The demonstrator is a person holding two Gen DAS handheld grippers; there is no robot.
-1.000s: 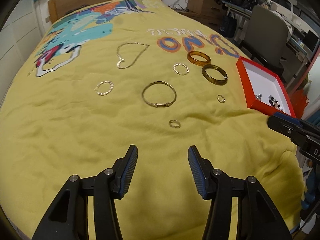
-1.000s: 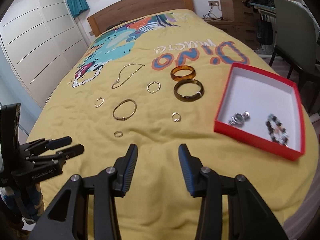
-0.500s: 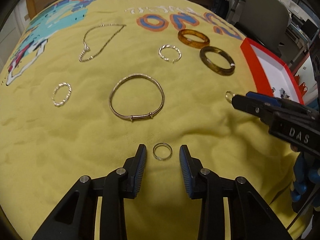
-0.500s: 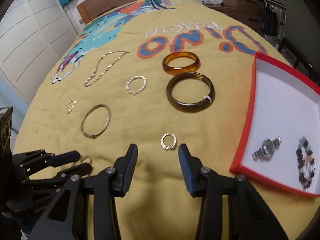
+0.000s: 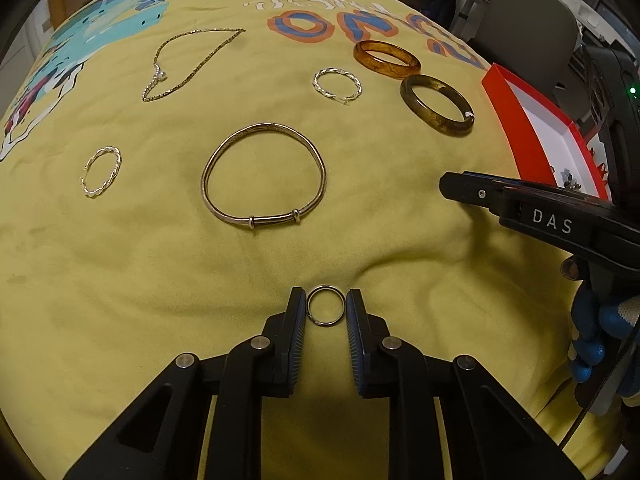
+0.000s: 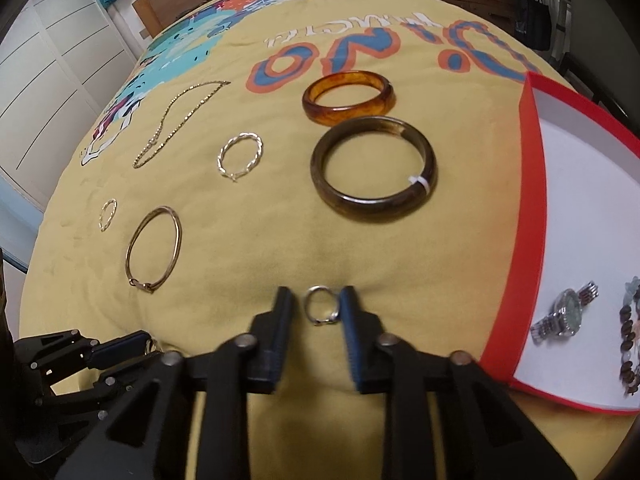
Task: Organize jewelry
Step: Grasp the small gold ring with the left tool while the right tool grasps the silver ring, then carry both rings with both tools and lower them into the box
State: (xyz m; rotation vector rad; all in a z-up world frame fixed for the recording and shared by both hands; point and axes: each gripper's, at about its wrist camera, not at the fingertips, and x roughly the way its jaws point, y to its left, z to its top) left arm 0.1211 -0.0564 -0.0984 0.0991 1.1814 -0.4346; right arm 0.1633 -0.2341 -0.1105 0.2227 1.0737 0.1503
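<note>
My left gripper [image 5: 326, 314] is pressed into the yellow bedspread with its jaws close on either side of a small silver ring [image 5: 326, 311]; the pads look to touch it. My right gripper [image 6: 316, 312] likewise brackets a second small ring [image 6: 320, 306], with a thin gap on its left side. Beyond lie a thin gold bangle [image 5: 262, 178], two twisted hoops [image 5: 338, 85], a chain necklace [image 5: 188, 64], an amber bangle [image 6: 348, 98] and a dark bangle [image 6: 374, 180]. The red box [image 6: 532, 184] on the right holds a watch [image 6: 566, 314] and a bead bracelet.
The right gripper shows in the left wrist view [image 5: 540, 216], near the red box [image 5: 508, 104]. The left gripper shows at the lower left of the right wrist view [image 6: 116, 354]. A wooden headboard, white wardrobe doors and an office chair surround the bed.
Both grippers have dropped down and forward onto the bedspread and their jaws have closed in, each now bracketing a small ring. The jewelry has not moved.
</note>
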